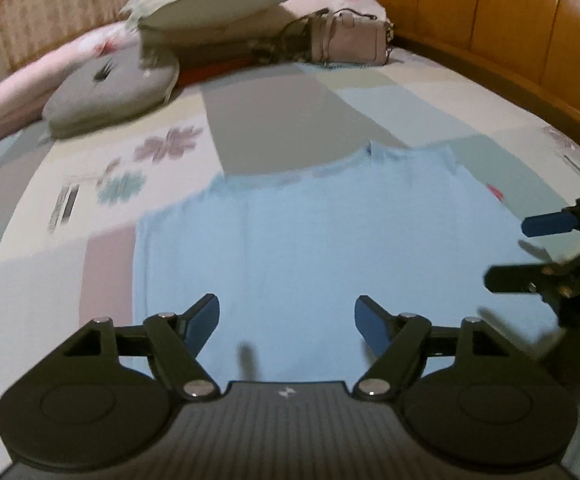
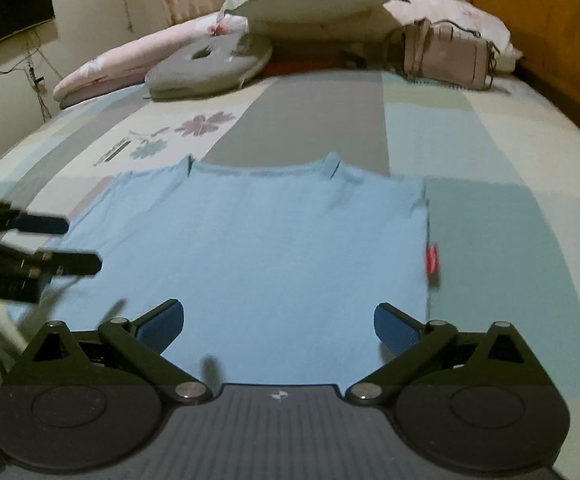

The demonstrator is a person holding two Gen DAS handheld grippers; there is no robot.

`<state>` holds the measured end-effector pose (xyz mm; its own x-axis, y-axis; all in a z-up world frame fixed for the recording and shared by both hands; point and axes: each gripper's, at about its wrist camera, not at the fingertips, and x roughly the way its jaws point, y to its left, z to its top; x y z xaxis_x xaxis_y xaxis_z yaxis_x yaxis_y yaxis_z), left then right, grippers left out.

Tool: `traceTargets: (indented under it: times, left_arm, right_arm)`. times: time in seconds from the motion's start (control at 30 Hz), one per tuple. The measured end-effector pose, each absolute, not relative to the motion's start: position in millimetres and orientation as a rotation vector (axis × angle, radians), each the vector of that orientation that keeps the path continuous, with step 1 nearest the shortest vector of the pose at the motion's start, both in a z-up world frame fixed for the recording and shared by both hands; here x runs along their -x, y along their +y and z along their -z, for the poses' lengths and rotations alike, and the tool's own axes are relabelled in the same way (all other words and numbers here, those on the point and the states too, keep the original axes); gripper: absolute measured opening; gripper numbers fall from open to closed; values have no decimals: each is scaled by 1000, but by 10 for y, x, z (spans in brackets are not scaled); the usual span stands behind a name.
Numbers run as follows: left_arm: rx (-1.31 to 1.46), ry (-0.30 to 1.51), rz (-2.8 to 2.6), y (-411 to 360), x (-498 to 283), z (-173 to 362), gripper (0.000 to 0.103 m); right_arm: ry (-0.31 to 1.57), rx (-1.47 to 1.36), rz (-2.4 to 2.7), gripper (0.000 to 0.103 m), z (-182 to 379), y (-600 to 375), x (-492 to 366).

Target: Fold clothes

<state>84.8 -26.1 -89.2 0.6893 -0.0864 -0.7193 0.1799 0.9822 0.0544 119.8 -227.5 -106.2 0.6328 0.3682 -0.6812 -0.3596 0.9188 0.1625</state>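
- Blue shirt (image 2: 250, 256) lies flat on the bed (image 2: 489, 160), sleeves tucked in, collar toward the pillows (image 2: 313, 4).
- Left hand-held gripper (image 1: 287, 326) gapes over it, holding nothing.
- Right hand-held gripper (image 2: 278, 326) is wide apart too, empty.

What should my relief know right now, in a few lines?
Left gripper: open, empty, above the shirt's near edge.
Right gripper: open, empty, beside it.
Shirt: flat on the bed, sides apparently folded in, red tag at its right edge.
Done: side folds, as it seems.
Left: probably fold bottom up to the collar.
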Motion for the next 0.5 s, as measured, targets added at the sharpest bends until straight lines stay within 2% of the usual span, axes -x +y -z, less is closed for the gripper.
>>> traceTargets:
  times: [0.5]
  left_arm:
    - [70,889,67,66,-628,1252,78]
  right_arm:
    - [862,-36,-367,103,1309,-2292,-894]
